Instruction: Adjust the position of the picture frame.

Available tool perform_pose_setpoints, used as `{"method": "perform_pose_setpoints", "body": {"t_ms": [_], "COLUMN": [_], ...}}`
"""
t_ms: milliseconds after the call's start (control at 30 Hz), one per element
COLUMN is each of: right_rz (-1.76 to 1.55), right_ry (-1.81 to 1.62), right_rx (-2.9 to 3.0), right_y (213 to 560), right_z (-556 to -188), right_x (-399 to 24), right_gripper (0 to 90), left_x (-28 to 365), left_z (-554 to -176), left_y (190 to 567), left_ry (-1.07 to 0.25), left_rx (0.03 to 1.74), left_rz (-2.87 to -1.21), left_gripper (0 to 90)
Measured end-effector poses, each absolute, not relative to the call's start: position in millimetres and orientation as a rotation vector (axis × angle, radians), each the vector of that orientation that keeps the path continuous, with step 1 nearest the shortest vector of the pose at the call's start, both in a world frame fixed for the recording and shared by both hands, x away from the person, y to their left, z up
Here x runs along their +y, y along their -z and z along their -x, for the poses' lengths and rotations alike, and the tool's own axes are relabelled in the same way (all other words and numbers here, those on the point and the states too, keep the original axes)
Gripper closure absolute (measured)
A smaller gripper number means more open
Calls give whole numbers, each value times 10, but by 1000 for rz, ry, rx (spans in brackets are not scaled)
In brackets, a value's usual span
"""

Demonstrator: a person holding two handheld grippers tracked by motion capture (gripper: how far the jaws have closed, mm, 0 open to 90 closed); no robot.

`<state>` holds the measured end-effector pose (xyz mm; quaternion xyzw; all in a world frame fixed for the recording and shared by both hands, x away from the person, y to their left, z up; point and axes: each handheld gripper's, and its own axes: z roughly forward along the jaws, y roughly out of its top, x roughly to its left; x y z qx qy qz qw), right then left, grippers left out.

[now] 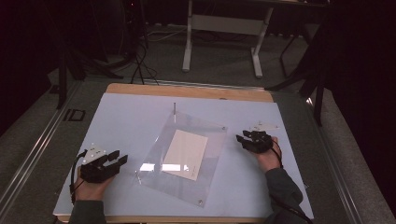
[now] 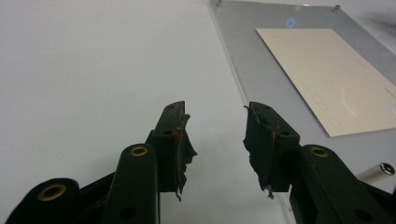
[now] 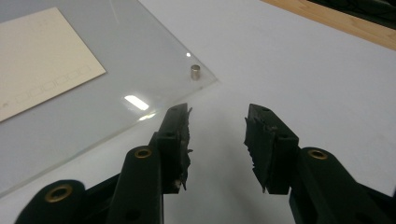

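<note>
A clear acrylic sheet (image 1: 205, 133) lies tilted in the middle of the white table top, with a cream card (image 1: 185, 153) under it and small metal studs at its corners (image 3: 195, 72). My left gripper (image 1: 117, 159) rests open on the table left of the sheet, its jaws apart with nothing between them (image 2: 215, 135). The sheet's left edge (image 2: 243, 70) runs just ahead of its right jaw. On the other side, my right gripper (image 1: 243, 139) sits open beside the sheet's right edge, jaws apart and empty (image 3: 217, 135), near a corner stud.
A thin upright metal pin (image 1: 174, 108) stands at the sheet's far corner. The white mat (image 1: 126, 116) covers a wooden table whose far edge (image 1: 187, 91) shows. A loose metal stud (image 2: 378, 171) lies near my left gripper. Desk legs (image 1: 187, 51) stand on the floor beyond.
</note>
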<state>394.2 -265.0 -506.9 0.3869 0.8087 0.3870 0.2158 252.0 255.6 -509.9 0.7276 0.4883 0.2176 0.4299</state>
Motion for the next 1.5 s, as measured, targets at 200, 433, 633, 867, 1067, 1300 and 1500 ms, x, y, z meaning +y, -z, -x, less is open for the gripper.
{"method": "perform_pose_setpoints", "body": {"t_ms": [200, 433, 633, 867, 1067, 1300, 1500], "right_rz": [-1050, -1025, -1008, -1001, -1005, -1018, -988], "right_ry": [-1068, -1072, -1070, -1074, -1082, -1137, -1162], "right_rx": [2251, 2256, 2267, 2270, 2271, 2270, 2275], "right_y": [5033, 4998, 4992, 4989, 4996, 5002, 4990], "right_z": [-3968, -3986, -4002, -4039, -4089, -4165, -4218], "right_x": [-2584, -2502, -2429, -2359, -2305, -2224, -2109], "right_gripper": [583, 576, 568, 562, 563, 603, 635], "left_x": [2564, 2540, 2521, 2434, 2409, 2343, 2280], "left_z": [-2475, -2347, -2247, -2177, -2118, -2118, -2158], "left_y": [5115, 5124, 5138, 5182, 5193, 5222, 5242], "left_ry": [-516, -492, -473, -450, -448, -433, -428], "left_rx": [1193, 1150, 1116, 1074, 1055, 1029, 1007], "left_rz": [-1814, -1831, -1849, -1890, -1903, -1916, -1927], "left_gripper": [577, 581, 608, 612, 621, 620, 642]}}
